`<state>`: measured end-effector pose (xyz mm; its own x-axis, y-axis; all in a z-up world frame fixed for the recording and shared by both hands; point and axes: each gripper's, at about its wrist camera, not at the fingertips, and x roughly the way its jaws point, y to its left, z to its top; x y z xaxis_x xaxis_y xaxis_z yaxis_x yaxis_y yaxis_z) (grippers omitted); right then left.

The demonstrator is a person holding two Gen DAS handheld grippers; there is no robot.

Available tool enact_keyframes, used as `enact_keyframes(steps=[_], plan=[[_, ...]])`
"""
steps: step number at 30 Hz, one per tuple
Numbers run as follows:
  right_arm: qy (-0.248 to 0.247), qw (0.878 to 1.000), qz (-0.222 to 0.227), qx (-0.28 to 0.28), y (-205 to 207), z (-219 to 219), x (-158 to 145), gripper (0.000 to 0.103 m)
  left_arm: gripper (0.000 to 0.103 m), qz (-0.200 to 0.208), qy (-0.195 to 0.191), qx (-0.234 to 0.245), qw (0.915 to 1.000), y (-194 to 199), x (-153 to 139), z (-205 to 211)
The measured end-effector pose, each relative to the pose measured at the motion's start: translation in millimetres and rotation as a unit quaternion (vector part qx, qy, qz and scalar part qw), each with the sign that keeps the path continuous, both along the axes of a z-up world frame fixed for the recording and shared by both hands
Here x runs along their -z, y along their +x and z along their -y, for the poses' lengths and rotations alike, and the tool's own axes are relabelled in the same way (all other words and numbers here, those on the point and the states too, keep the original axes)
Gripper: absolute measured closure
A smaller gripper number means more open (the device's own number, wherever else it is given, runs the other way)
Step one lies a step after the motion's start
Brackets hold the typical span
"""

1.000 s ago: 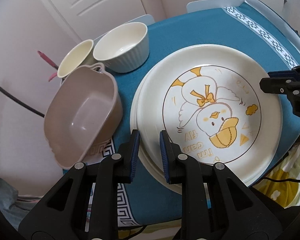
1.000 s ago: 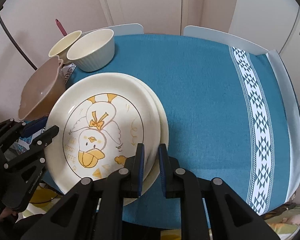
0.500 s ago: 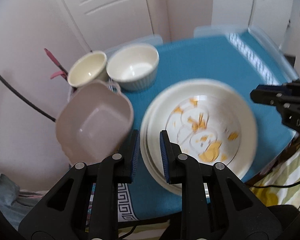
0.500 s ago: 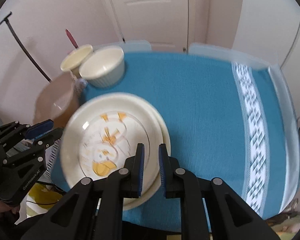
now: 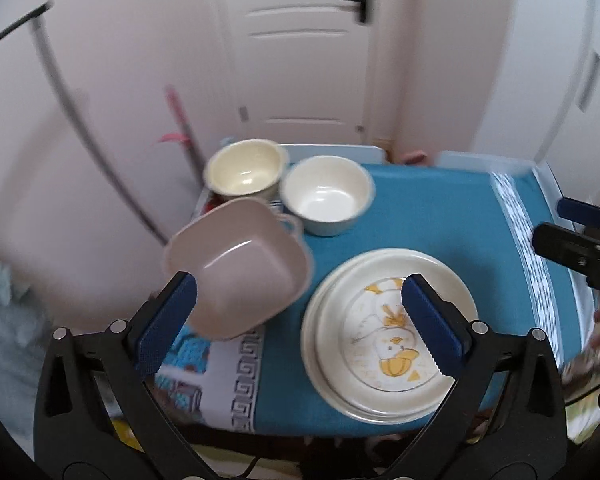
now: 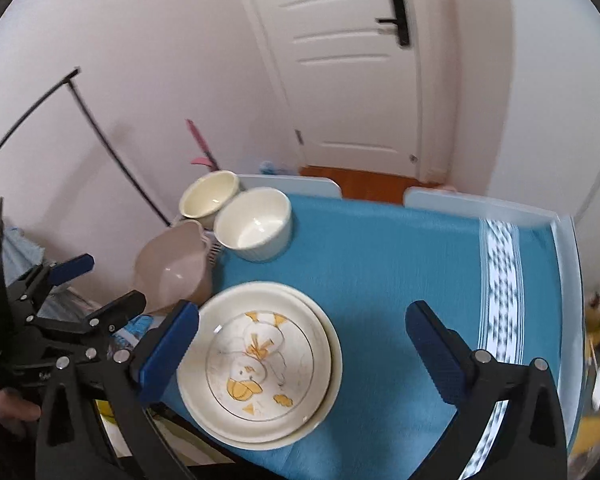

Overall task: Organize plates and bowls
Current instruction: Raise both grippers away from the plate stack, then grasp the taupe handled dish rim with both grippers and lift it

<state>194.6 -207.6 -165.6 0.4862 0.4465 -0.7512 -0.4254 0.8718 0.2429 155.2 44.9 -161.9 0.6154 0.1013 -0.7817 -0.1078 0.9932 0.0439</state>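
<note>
Both hand-held grippers hung wide open, just spread and empty: left hand-held gripper [image 5: 300, 318] nearest the tilted taupe plastic bowl [image 5: 238, 272], left of the stacked cream duck-print plates [image 5: 392, 332]; right hand-held gripper [image 6: 302, 346] right of those plates.

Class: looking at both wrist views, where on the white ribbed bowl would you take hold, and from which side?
Probably pinch the rim of the white ribbed bowl on its right side, coming from above over bare blue cloth. It stands upright, mouth open; the cream bowl and tilted taupe dish crowd its left.
</note>
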Motion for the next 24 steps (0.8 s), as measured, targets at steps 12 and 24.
enact_keyframes(steps=[12,24], plan=[[-0.026,0.988,-0.067,-0.137,50.7,-98.4,25.6,0.0,0.001,-0.023,-0.104,-0.167,0.9802,-15.9,34.8,-106.2],[-0.056,0.965,-0.169,-0.193,83.6,-196.9,125.0,0.044,0.036,-0.105,-0.165,-0.166,0.9665,27.6,131.7,-139.6]])
